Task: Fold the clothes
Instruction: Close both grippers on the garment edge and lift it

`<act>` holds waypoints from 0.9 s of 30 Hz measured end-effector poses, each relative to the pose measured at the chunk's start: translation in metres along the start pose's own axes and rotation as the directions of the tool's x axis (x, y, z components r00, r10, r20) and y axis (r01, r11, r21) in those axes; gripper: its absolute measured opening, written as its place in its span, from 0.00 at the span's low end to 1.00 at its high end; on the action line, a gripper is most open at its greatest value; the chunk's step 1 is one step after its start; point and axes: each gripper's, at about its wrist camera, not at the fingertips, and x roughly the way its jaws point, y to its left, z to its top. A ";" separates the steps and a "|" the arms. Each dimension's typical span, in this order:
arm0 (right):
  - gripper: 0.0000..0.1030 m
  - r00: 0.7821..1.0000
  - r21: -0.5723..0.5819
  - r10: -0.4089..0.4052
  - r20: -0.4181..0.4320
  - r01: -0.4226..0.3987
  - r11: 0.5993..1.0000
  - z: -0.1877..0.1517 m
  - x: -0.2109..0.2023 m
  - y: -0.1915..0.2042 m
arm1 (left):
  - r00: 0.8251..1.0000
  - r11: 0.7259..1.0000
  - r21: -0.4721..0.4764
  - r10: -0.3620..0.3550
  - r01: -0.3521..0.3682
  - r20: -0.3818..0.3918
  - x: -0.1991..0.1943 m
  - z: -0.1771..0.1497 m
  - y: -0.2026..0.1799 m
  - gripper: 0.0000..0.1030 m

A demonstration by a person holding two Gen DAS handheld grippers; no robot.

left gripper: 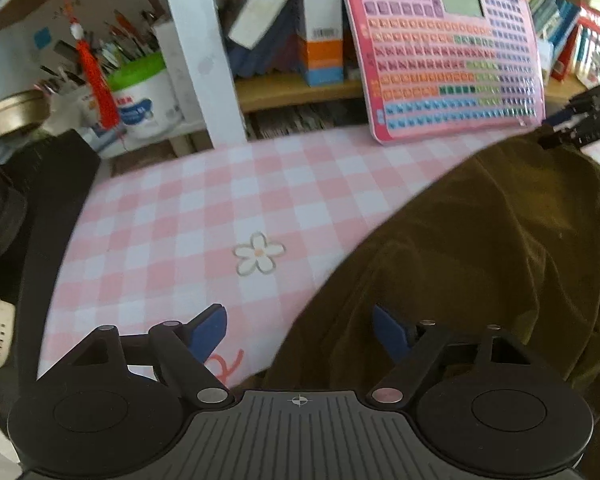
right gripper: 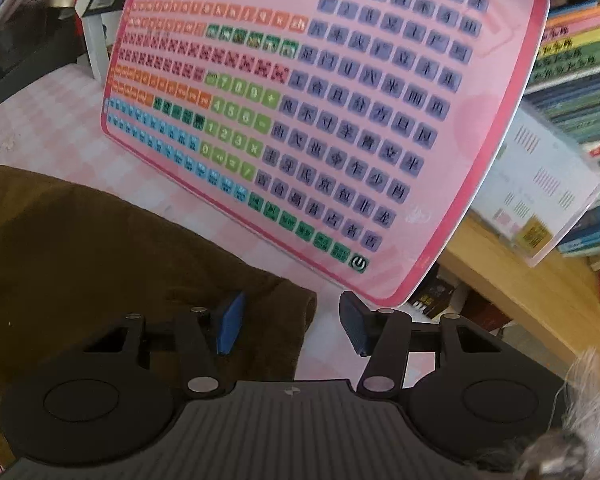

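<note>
1. Left wrist view: the left gripper [left gripper: 298, 330] pointed down at the near edge of an olive-brown garment [left gripper: 480, 264] lying crumpled on the pink checked tablecloth [left gripper: 188, 216]. Its 2 blue pads stood wide apart, the left one over bare cloth and the right one over the garment, with the garment's edge passing between them. Nothing was pinched. I judged this the reach-in before a grasp, early in the fold, since the garment lay unfolded and bunched.

2. Still in that view: the next move would call for lowering the pads onto the edge and closing on a thin layer without catching the tablecloth beneath. Only here could the right gripper [left gripper: 572, 128] be seen from outside, dark at the garment's far edge. Also unique to this view were the flower print [left gripper: 259, 253] and the white tub of pens [left gripper: 144, 92].

3. Right wrist view: the right gripper [right gripper: 292, 326] sat at a corner of the garment [right gripper: 100, 264], close under the pink keyboard toy [right gripper: 320, 112] leaning on the shelf. Its pads stood at a middling gap, the left one over fabric and the right one past the corner, above tablecloth. I could not tell whether either pad touched the cloth, and no grip was visible.

4. This view alone showed that corner's rounded hem and how near the toy's lower edge stood, a thing to avoid knocking when lifting. The left gripper did not appear.
</note>
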 end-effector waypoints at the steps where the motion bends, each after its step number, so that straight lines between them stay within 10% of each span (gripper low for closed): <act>1: 0.48 1.000 0.011 0.006 -0.002 -0.006 1.000 0.000 0.000 -0.001 | 1.000 1.000 0.001 -0.006 0.006 -0.012 0.002 -0.002 0.000 0.77; 7: 0.34 0.999 0.091 0.053 -0.010 -0.052 0.994 -0.002 -0.001 -0.007 | 0.999 0.997 -0.074 -0.040 0.038 -0.028 0.005 -0.016 0.004 0.60; 12: 0.07 0.999 0.179 0.045 -0.007 -0.043 0.983 -0.005 -0.011 -0.011 | 0.999 0.998 -0.053 -0.036 0.035 -0.015 -0.004 -0.013 -0.007 0.06; 27: 0.06 0.903 0.345 -0.279 0.326 0.161 0.925 -0.067 -0.205 0.036 | 0.944 0.997 0.062 -0.063 0.045 0.323 -0.133 -0.020 -0.038 0.04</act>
